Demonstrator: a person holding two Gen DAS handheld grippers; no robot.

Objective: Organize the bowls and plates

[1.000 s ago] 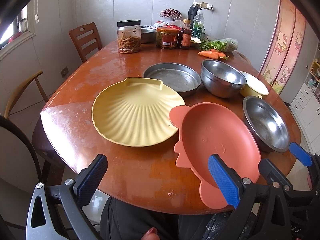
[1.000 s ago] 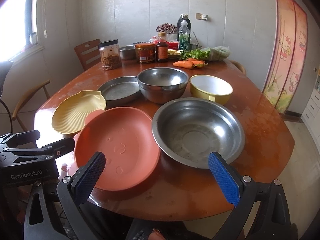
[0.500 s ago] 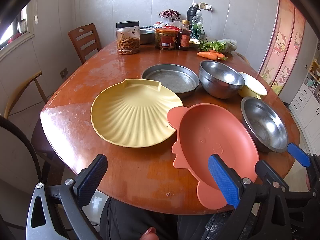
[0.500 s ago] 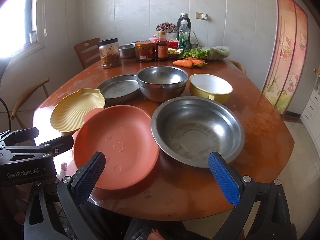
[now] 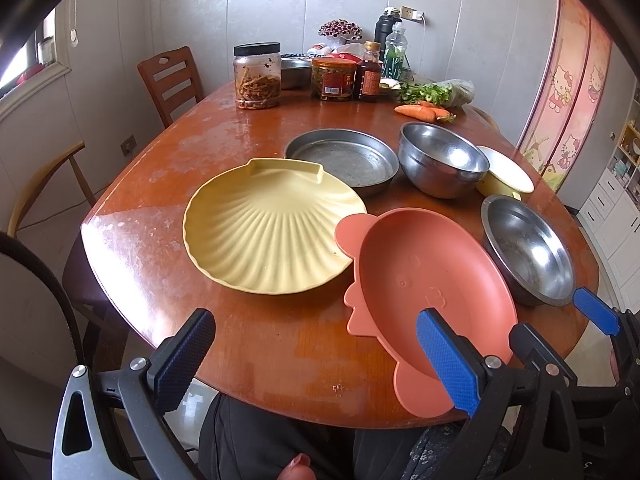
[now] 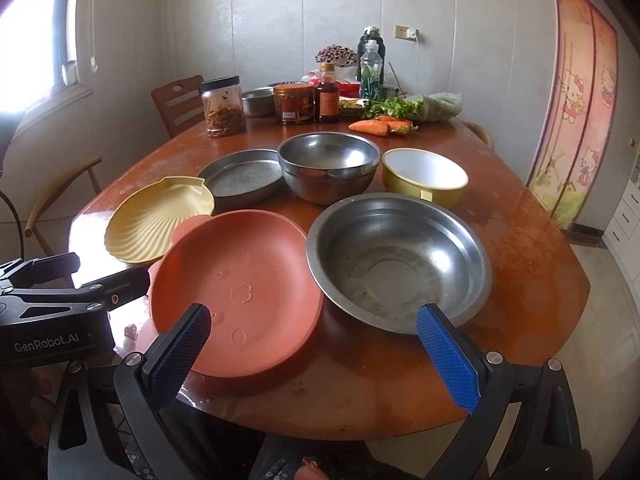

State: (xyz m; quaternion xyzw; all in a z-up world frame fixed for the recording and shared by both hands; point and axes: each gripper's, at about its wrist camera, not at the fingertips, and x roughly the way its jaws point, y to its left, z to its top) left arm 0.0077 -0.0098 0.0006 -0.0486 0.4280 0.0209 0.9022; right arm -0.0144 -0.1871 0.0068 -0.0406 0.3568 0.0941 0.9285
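Grippers, left [image 5: 316, 354] and right [image 6: 314, 354], hang spread wide, empty, just short of orange plate [image 6: 240, 280].

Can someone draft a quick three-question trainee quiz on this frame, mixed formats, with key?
1. True or false: the left gripper and the right gripper are both open and hold nothing.
2. Multiple choice: the yellow shell-shaped plate is overlapped at its edge by A) the flat round metal pan B) the orange animal-shaped plastic plate C) the yellow bowl with white inside.
3. Fill in: the number of steel bowls among the dishes, counting the wide shallow steel bowl and the deep steel bowl, is ____.

Key: 1 true; 2 B; 3 two.
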